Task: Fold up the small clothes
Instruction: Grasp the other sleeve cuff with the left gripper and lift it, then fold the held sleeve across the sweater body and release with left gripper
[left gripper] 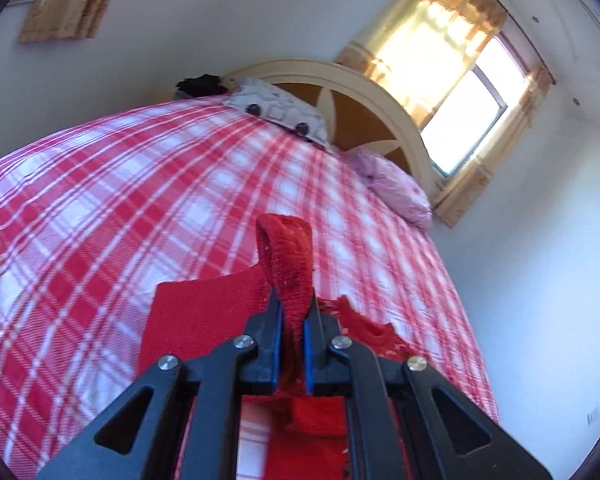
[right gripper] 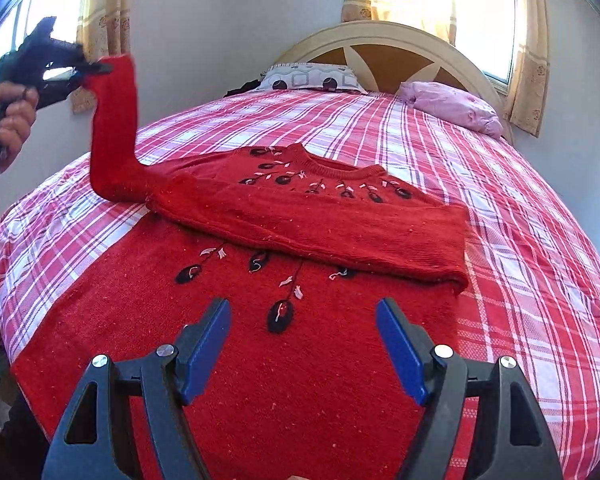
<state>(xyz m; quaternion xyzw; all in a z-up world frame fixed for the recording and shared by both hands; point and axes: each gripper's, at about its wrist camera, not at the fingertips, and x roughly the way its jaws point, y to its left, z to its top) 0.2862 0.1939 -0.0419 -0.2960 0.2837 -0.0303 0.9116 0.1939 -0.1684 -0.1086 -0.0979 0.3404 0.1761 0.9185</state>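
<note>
Right gripper (right gripper: 302, 344) hung spread and empty over the red sweater (right gripper: 236, 360) on the bed (right gripper: 540, 240); left gripper (right gripper: 94, 68) pinched the sleeve (right gripper: 114, 128) up, probably to fold it across.

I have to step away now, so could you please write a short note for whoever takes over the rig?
Left claw: shut on the sleeve cuff, held up above the bed.
Right claw: open, empty, over the sweater front.
Sweater lies flat, front up, on the bed.
Done: the other sleeve is folded across the chest.
Left: lay the raised sleeve across too, then fold the body.
</note>
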